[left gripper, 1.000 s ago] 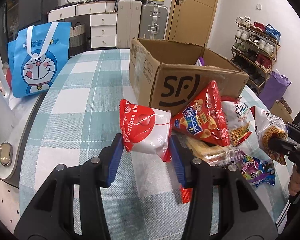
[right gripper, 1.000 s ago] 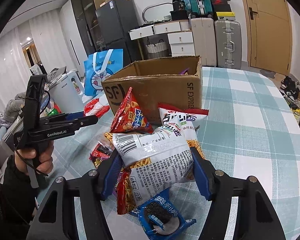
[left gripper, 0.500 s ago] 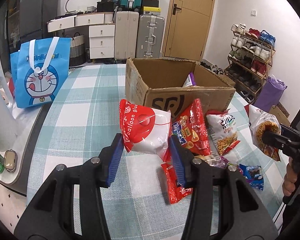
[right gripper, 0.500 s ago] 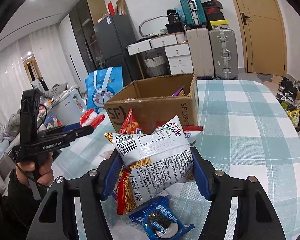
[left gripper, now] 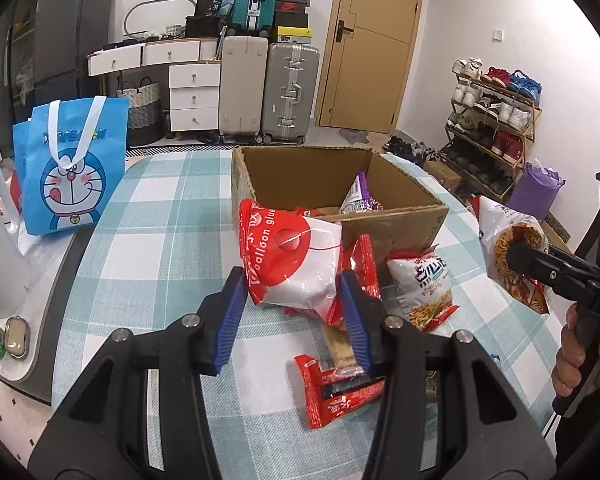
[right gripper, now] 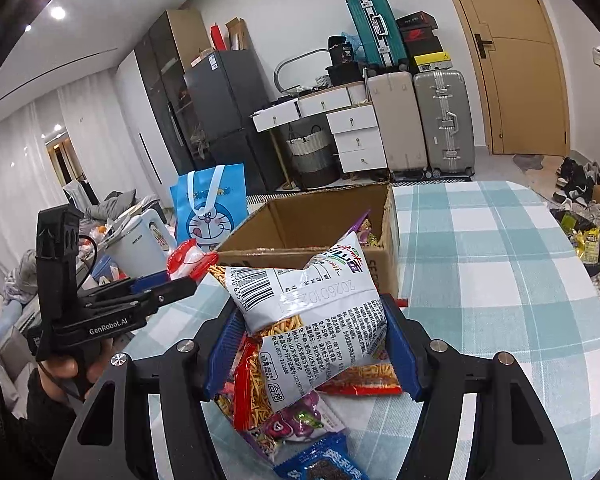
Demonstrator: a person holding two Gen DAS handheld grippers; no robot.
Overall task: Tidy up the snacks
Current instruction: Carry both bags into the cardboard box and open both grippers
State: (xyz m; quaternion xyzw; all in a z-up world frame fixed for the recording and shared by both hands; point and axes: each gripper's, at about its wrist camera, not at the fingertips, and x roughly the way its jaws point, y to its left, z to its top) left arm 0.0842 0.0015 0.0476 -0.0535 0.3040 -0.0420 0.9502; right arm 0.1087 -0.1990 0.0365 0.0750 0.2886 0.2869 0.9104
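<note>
The red-and-white bag (left gripper: pixel 292 264) covers part of the near wall of the cardboard box (left gripper: pixel 396 228). Inside the box only the top of a purple packet (left gripper: pixel 358 196) shows. The blue cookie packet (right gripper: pixel 324 462) is cut by the bottom edge (its print unreadable).

1. A wooden door (left gripper: pixel 366 46) is set in a white wall.
2. Left of the door, two suitcases (left gripper: pixel 268 92) stand upright beside white drawers (left gripper: pixel 194 96).
3. Right of the door, a shoe rack (left gripper: pixel 490 120) holds shoes.
4. Farther left, a dark fridge (right gripper: pixel 216 116) stands by white curtains (right gripper: pixel 88 140).
</note>
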